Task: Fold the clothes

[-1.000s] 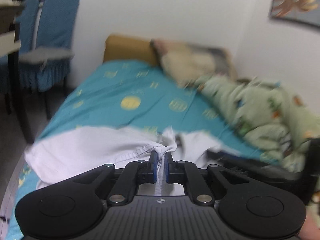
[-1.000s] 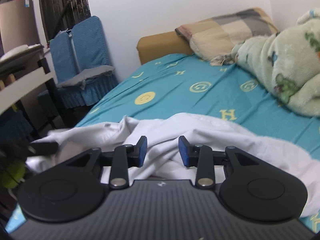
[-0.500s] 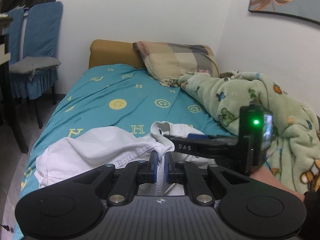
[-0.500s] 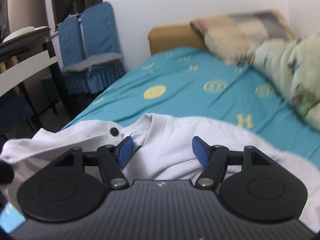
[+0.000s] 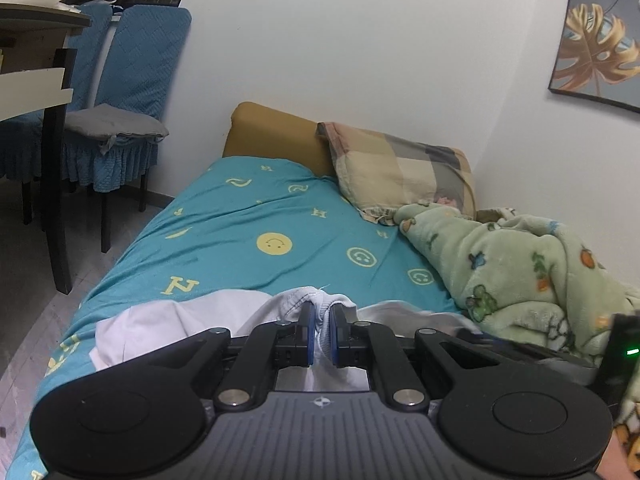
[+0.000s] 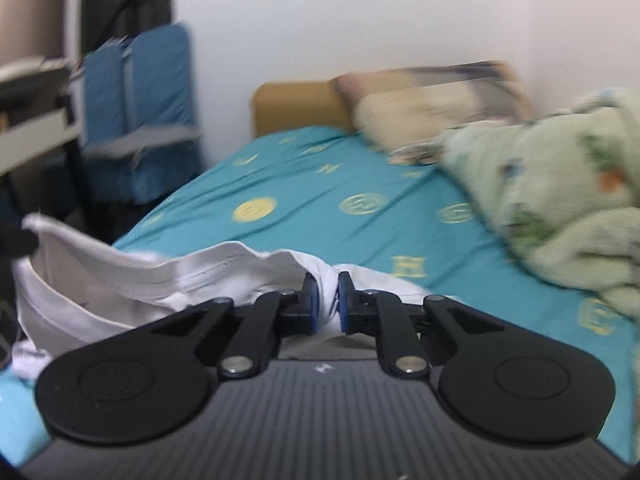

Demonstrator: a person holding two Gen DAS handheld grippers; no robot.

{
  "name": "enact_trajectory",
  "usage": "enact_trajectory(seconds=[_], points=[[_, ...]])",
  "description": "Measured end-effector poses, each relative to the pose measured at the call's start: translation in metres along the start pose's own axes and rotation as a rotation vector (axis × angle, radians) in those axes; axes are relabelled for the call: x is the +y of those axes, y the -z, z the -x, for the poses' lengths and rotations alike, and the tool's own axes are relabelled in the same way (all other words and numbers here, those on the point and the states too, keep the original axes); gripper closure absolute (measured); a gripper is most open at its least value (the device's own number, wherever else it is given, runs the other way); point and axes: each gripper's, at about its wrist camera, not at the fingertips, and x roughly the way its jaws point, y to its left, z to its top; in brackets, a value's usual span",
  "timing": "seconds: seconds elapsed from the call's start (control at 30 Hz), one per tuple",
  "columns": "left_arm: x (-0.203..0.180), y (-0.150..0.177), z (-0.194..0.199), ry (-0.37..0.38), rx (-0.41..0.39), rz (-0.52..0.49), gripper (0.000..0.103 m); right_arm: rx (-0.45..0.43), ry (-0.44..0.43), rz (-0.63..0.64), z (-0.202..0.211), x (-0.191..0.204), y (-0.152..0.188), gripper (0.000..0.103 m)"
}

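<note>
A white shirt [image 5: 168,320] lies crumpled at the near end of a bed with a teal sheet [image 5: 248,224]. My left gripper [image 5: 321,320] is shut on a bunched fold of the shirt. In the right wrist view the same white shirt [image 6: 132,280] stretches to the left, lifted off the teal sheet [image 6: 360,216]. My right gripper [image 6: 328,292] is shut on another fold of it. The right gripper's body with a green light [image 5: 624,356] shows at the right edge of the left wrist view.
A green fleece blanket [image 5: 520,272] is heaped on the bed's right side, with a checked pillow [image 5: 404,176] at the head. Blue-covered chairs [image 5: 120,112] and a table edge [image 5: 32,40] stand left of the bed. A white wall is behind.
My right gripper was open over the shirt and has now shut on a fold of it. My left gripper has kept its hold and tilted upward. The shirt is now stretched between them.
</note>
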Motion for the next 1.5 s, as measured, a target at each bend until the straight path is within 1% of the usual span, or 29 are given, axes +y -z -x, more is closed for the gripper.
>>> enact_trajectory(seconds=[0.03, 0.1, 0.17, 0.2, 0.23, 0.27, 0.3, 0.33, 0.37, 0.43, 0.47, 0.57, 0.7, 0.73, 0.8, 0.93, 1.03, 1.13, 1.2, 1.23, 1.3, 1.37, 1.43, 1.5], points=[[-0.001, 0.001, 0.004, 0.006, 0.009, -0.001, 0.095, 0.014, 0.011, -0.026, 0.011, -0.006, 0.001, 0.090], [-0.005, 0.005, 0.013, 0.015, 0.030, -0.006, 0.095, 0.091, 0.016, -0.075, 0.023, -0.016, 0.010, 0.089], [-0.011, 0.012, 0.020, 0.014, 0.049, -0.028, 0.095, 0.161, 0.020, -0.120, 0.035, -0.024, 0.020, 0.085], [-0.013, 0.014, 0.022, 0.009, 0.055, -0.041, 0.095, 0.181, 0.024, -0.134, 0.036, -0.025, 0.024, 0.083], [-0.013, 0.015, 0.022, 0.005, 0.059, -0.046, 0.095, 0.201, 0.027, -0.149, 0.037, -0.025, 0.029, 0.080], [-0.013, 0.016, 0.020, 0.002, 0.064, -0.047, 0.095, 0.220, 0.030, -0.163, 0.039, -0.026, 0.033, 0.071], [-0.013, 0.017, 0.018, -0.001, 0.068, -0.049, 0.095, 0.229, 0.038, -0.163, 0.040, -0.025, 0.036, 0.064], [-0.013, 0.017, 0.017, -0.004, 0.072, -0.051, 0.095, 0.210, 0.053, -0.130, 0.041, -0.019, 0.035, 0.049], [-0.013, 0.018, 0.015, -0.007, 0.077, -0.052, 0.095, 0.185, 0.062, -0.087, 0.041, -0.013, 0.033, 0.039], [-0.013, 0.019, 0.012, -0.013, 0.085, -0.056, 0.095, 0.157, 0.069, 0.023, 0.036, -0.001, 0.030, 0.033], [-0.013, 0.019, 0.011, -0.016, 0.090, -0.057, 0.095, 0.156, 0.071, 0.083, 0.032, 0.005, 0.031, 0.033], [-0.013, 0.021, 0.006, -0.024, 0.103, -0.062, 0.095, 0.217, 0.071, 0.240, 0.009, 0.024, 0.041, 0.033], [-0.012, 0.023, 0.000, -0.036, 0.120, -0.069, 0.094, 0.243, 0.129, 0.344, -0.021, 0.033, 0.051, 0.033], [-0.013, 0.024, -0.002, -0.041, 0.125, -0.077, 0.094, 0.213, 0.174, 0.321, -0.023, 0.029, 0.047, 0.033], [-0.014, 0.026, -0.007, -0.050, 0.140, -0.091, 0.094, 0.094, 0.247, 0.211, -0.014, 0.015, 0.034, 0.033], [-0.016, 0.031, -0.017, -0.051, 0.169, -0.114, 0.094, -0.147, 0.286, -0.019, 0.027, -0.013, 0.010, 0.033], [-0.021, 0.035, -0.025, -0.048, 0.179, -0.142, 0.091, -0.247, 0.292, -0.048, 0.050, -0.017, 0.003, 0.033], [-0.028, 0.040, -0.034, -0.054, 0.190, -0.183, 0.081, -0.273, 0.284, -0.038, 0.059, -0.014, 0.001, 0.033], [-0.032, 0.045, -0.042, -0.062, 0.203, -0.214, 0.069, -0.280, 0.279, -0.023, 0.061, -0.011, 0.002, 0.033], [-0.034, 0.048, -0.045, -0.072, 0.206, -0.232, 0.066, -0.284, 0.278, -0.018, 0.061, -0.010, 0.001, 0.033], [-0.039, 0.052, -0.051, -0.124, 0.205, -0.279, 0.053, -0.293, 0.279, -0.022, 0.063, -0.011, 0.001, 0.033], [-0.038, 0.054, -0.054, -0.191, 0.192, -0.316, 0.051, -0.302, 0.279, -0.025, 0.065, -0.011, 0.000, 0.033], [-0.032, 0.050, -0.054, -0.245, 0.167, -0.300, 0.049, -0.315, 0.265, -0.040, 0.069, -0.015, -0.003, 0.033], [-0.022, 0.040, -0.051, -0.274, 0.128, -0.230, 0.043, -0.339, 0.248, -0.057, 0.076, -0.018, -0.005, 0.033]])
